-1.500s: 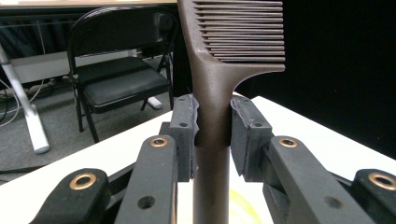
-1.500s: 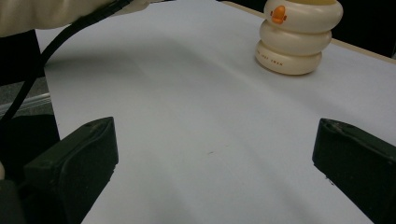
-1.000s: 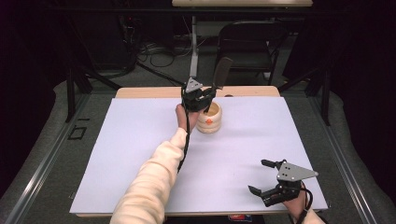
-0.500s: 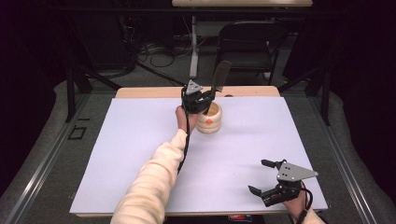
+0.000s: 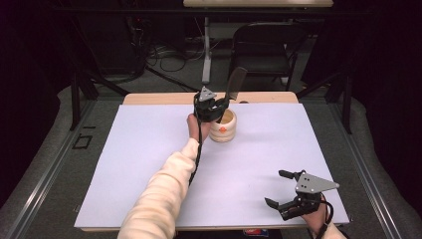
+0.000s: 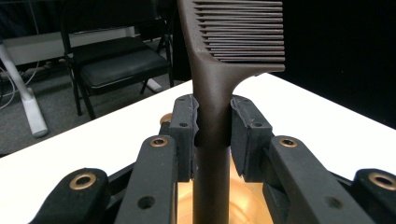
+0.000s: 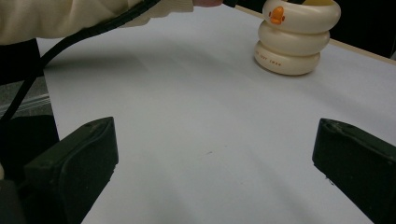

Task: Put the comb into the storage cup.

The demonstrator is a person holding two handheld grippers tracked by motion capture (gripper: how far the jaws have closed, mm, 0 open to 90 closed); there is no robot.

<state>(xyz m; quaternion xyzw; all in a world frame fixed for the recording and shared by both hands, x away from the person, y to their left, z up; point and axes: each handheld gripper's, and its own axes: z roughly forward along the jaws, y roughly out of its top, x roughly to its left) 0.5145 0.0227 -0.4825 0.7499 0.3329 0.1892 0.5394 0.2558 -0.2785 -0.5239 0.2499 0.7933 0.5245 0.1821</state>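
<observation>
1. L gripper was at the far side of the white sheet, held over a cream ringed cup. Its jaws were nearly closed, clamped on the handle of a dark brown comb.
2. In the left gripper view, the comb handle ran straight up between the two pads, both pressing its sides. The teeth started just above the fingertips and fanned off to the R of the handle.
3. Below the fingers in that view, the handle's lower end dropped toward a yellowish glow that looked like the cup's inside; couldn't tell if the tip touched anything in there.
4. In the high view the comb tilted up and away from the L fingers, toothed end highest, past the cup's far rim. The cup sat just beside and below the fingertips, on the sheet.
5. R gripper was at the near R corner of the sheet, well apart from cup and comb. Jaws stood wide open, nothing between them.
6. In the right gripper view the two black pads framed bare sheet. The cup was far ahead of the fingertips, toward the R pad's side, w/ an orange duck-bill mark on its top ring.
7. A cream sleeve and a black cable crossed ahead of the L pad in that same view.
</observation>
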